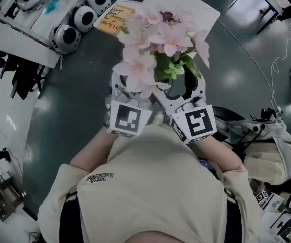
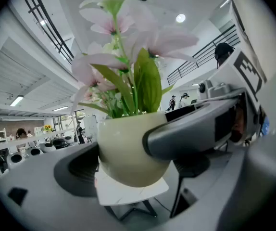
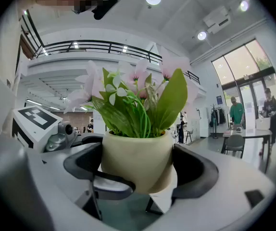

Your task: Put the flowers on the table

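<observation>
The left gripper [image 2: 128, 170] and the right gripper [image 3: 140, 170] both pinch the cream pot [image 3: 135, 153] of pink flowers [image 1: 158, 39], their jaws spread wide around it. The pot hangs in the air, just off the near edge of the white table [image 1: 198, 6].

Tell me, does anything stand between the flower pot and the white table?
Nothing visible does. The flower pot is held short of the table; only a book lies at its near left edge, and the blossoms hide some surface.
</observation>
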`<control>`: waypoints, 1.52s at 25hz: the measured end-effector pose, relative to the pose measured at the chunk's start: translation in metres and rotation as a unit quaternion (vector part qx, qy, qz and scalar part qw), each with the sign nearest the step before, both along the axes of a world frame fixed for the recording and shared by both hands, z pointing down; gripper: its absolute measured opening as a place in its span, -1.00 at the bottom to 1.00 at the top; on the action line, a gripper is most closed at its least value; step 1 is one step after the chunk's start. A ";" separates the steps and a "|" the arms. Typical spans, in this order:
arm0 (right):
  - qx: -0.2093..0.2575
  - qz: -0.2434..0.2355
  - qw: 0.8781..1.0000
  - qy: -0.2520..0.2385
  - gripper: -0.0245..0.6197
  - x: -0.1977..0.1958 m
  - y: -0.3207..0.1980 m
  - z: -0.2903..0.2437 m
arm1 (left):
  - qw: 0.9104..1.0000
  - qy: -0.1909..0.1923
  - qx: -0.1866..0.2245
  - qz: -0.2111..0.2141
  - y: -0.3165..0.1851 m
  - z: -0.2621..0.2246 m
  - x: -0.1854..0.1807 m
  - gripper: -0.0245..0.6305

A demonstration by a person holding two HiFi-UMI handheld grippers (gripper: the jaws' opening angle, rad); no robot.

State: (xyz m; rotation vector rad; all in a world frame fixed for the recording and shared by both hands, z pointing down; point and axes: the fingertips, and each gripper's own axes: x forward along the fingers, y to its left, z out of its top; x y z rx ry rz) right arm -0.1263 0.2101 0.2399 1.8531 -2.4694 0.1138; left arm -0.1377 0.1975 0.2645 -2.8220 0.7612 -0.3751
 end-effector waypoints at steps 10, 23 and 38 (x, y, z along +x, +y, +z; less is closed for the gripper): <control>0.000 0.001 1.000 -0.004 0.50 0.000 -0.007 -0.002 | 1.000 -0.005 0.004 0.004 -0.007 -0.002 0.000 0.55; -0.008 0.010 1.000 -0.010 0.50 0.004 -0.008 0.001 | 1.000 -0.010 -0.004 0.016 -0.007 0.002 0.004 0.55; -0.003 -0.006 1.000 -0.021 0.50 0.024 0.010 0.009 | 1.000 -0.027 0.005 0.007 0.010 0.010 0.024 0.55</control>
